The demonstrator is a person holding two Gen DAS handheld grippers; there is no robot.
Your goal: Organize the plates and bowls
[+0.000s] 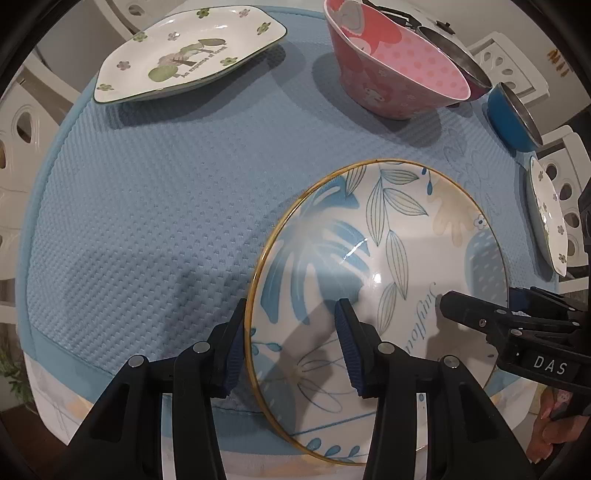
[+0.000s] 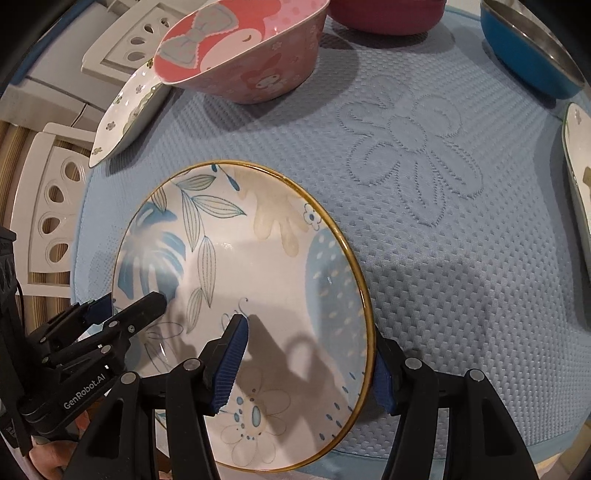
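A round white plate with blue leaves and a gold rim (image 1: pixel 388 266) (image 2: pixel 258 273) lies at the near edge of the blue mat. My left gripper (image 1: pixel 291 332) straddles its left rim, one finger outside and one over the plate; the jaws stand apart. My right gripper (image 2: pixel 310 362) straddles its right rim the same way. Each gripper shows in the other's view: the right (image 1: pixel 480 317), the left (image 2: pixel 122 321). A pink cartoon bowl (image 1: pixel 399 66) (image 2: pixel 251 51) stands at the back.
A hexagonal flowered plate (image 1: pixel 184 55) (image 2: pixel 125 118) lies at the back left. A blue metal bowl (image 1: pixel 513 114) (image 2: pixel 532 48) and a small white dish (image 1: pixel 546 214) (image 2: pixel 580 173) sit at the right. A dark red bowl (image 2: pixel 384 14) stands behind the pink one. White chairs surround the table.
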